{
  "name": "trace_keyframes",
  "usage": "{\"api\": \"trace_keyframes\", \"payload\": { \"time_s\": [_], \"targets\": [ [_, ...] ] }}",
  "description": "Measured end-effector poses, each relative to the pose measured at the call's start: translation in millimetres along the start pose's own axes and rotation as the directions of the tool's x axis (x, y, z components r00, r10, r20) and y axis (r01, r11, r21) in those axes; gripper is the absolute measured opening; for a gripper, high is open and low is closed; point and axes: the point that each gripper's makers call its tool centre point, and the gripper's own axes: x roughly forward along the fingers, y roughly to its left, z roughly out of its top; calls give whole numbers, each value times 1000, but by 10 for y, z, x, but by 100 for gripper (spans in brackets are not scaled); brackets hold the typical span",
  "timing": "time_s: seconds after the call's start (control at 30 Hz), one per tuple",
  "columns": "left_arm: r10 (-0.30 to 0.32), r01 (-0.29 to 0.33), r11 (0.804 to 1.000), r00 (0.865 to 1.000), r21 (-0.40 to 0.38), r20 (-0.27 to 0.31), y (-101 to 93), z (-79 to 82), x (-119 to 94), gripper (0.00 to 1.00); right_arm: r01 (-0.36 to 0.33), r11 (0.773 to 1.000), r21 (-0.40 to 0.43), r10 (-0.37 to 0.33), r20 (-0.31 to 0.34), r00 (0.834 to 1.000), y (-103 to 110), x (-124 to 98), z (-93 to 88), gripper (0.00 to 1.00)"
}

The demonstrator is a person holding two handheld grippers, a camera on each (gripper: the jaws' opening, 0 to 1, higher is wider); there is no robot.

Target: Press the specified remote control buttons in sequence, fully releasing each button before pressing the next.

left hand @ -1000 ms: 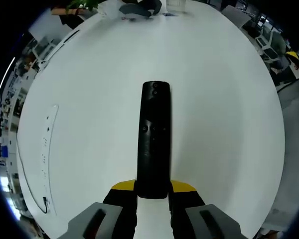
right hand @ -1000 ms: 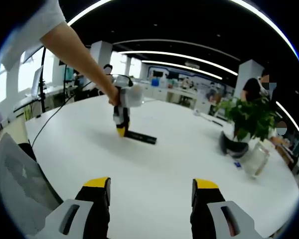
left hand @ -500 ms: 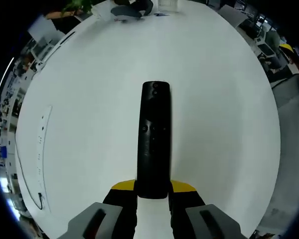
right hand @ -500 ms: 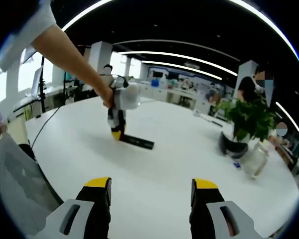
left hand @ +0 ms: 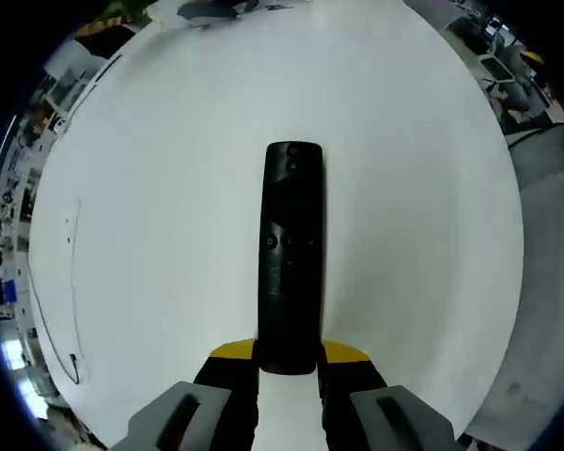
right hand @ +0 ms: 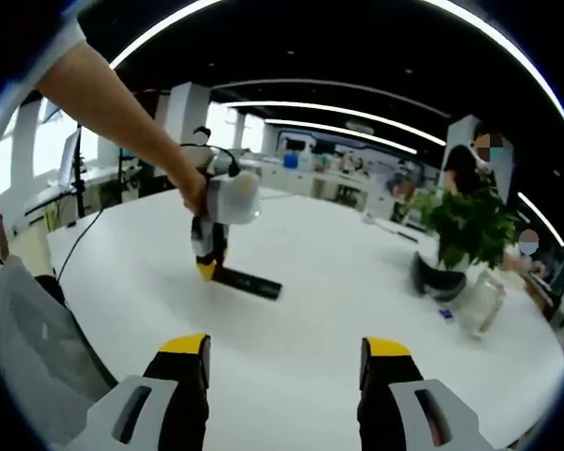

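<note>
Two grippers: my left gripper (left hand: 289,362) has the remote, my right gripper (right hand: 289,362) is the free one.
Left gripper state: jaws pressed in on the near end of the remote control (left hand: 289,254), yellow tips showing on either side of it.
Right gripper state: jaws spread wide with nothing between them, hovering over bare table (right hand: 291,319).
Where the remote is: on the white table (left hand: 160,188), or just above it; I cannot tell whether its far end rests on the surface.
Long axis: in the left gripper view it runs straight out from my left jaws, in line with them, button face toward the camera.
Direction from the free tool: in the right gripper view the remote (right hand: 247,282) lies ahead and a little left of my right jaws, well apart from them, with the left gripper (right hand: 207,270) standing over its left end and my forearm (right hand: 122,108) reaching in from the upper left.
Nearer hand: the left is already on it, so I judge the pressing falls to the right, which must travel forward and left to reach the button face.
Look of the remote: slim, black, matte bar with rounded corners; a small button near the far end, a cluster of small buttons around mid-length. Labels too small to read.
Also on the table: a potted plant (right hand: 465,230) and a clear container (right hand: 477,303) off to the right, well clear of the remote.
</note>
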Motion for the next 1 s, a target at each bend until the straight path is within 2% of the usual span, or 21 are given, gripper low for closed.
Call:
{"api": "trace_keyframes", "payload": {
  "time_s": [0.3,0.57,0.7,0.9,1.0],
  "targets": [
    [1,-1,999,1000,-40,13,-193,-80,-7,23,0,1000,25,0,4,1000,8,-10,5,63],
    [2,-2,1000,1000,-29,5,-379,-128,-17,23,6,1000,29,-5,-17,1000,9,0,-27,62],
    [0,1,999,1000,-51,24,-469,-160,-37,23,44,999,22,-43,-24,999,-58,-4,-40,63],
    [2,-1,999,1000,-45,23,-638,-200,-43,23,97,993,65,-95,-28,995,-172,-24,-53,62],
    [4,-2,999,1000,-49,26,-709,-226,-51,23,141,988,64,-138,-54,989,-250,-22,-102,62]
  ]
}}
